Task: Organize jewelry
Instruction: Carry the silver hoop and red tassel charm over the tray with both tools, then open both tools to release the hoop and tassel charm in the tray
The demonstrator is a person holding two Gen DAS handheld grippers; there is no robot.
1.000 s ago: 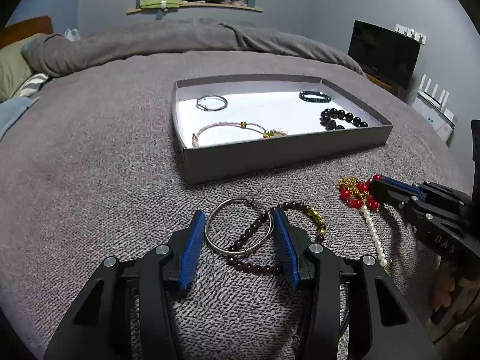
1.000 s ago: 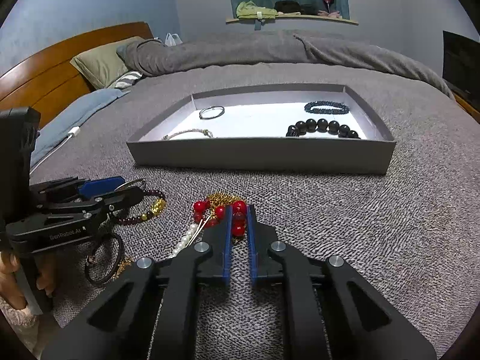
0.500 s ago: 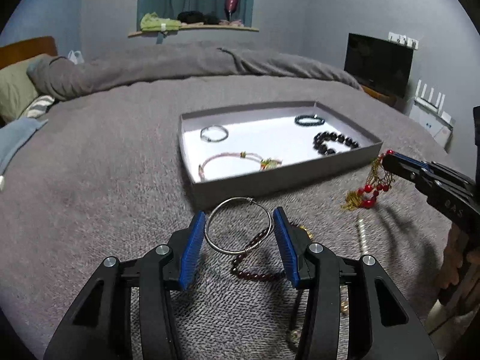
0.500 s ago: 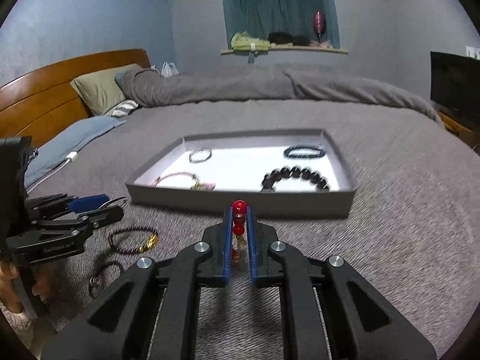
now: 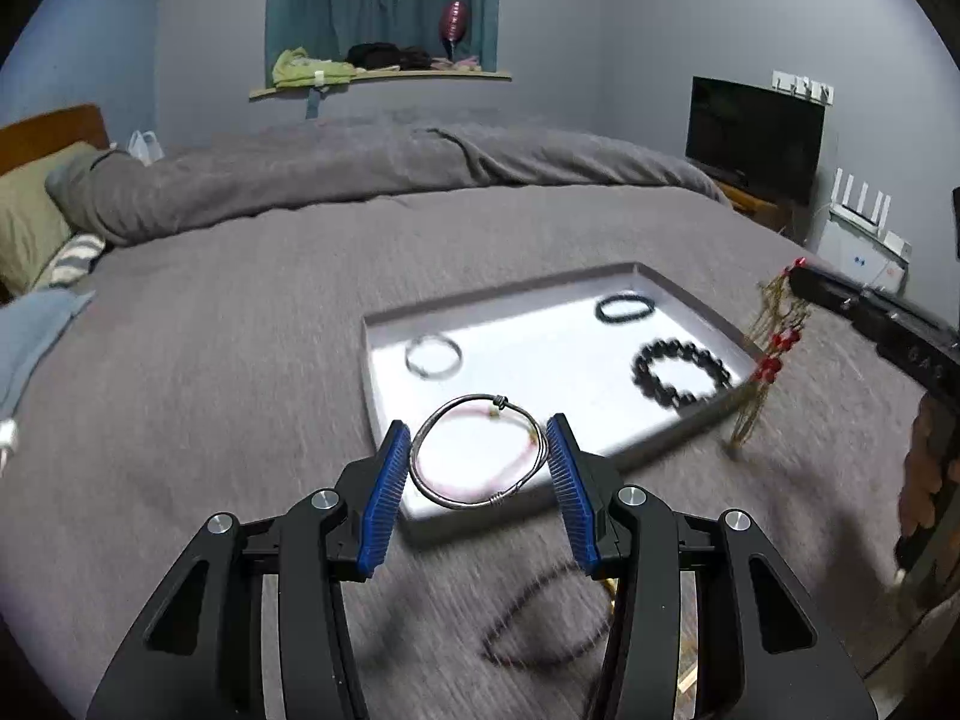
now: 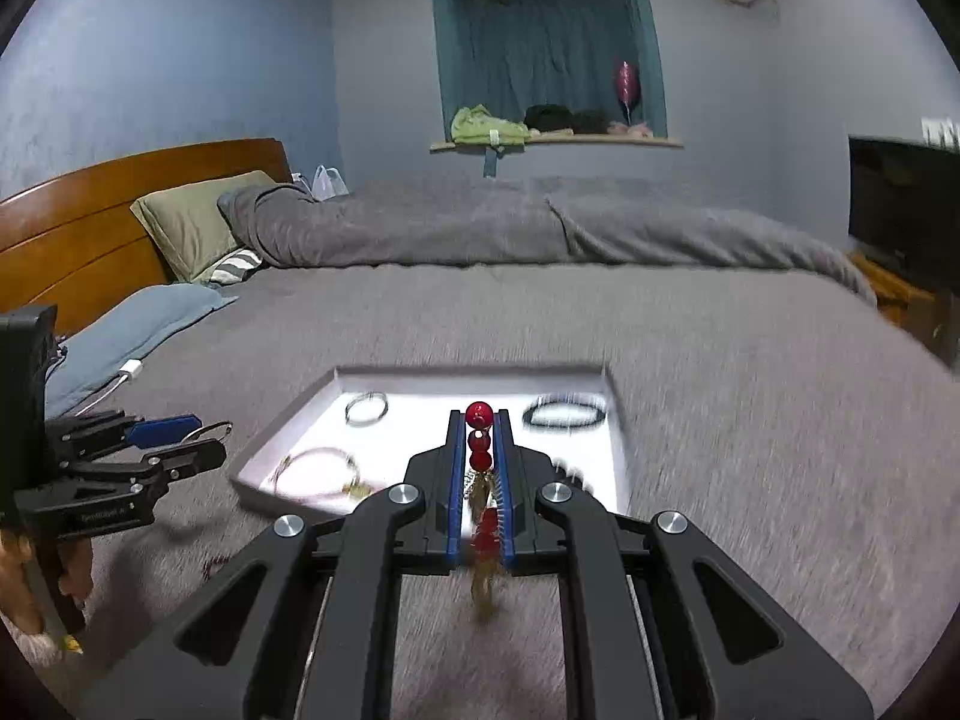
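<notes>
Ahead of your jaws, the tray (image 5: 384, 414) holds four bracelets. Your left gripper (image 5: 480, 465) clamps the wire bangle (image 5: 477, 414) above its near edge; your right gripper (image 6: 480, 468) pinches the red-beaded necklace (image 6: 479, 414), dangling.

left gripper (image 5: 479, 461) clamps silver bangle (image 5: 477, 457) | above tray (image 5: 684, 425) near edge | bed (image 5: 210, 360)

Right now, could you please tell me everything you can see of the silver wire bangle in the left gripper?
The silver wire bangle is a thin round hoop of grey metal wire, with small coiled wraps at its top and lower right. It is held between the blue pads of the left gripper, lifted clear of the bed over the near edge of the grey tray.
</notes>
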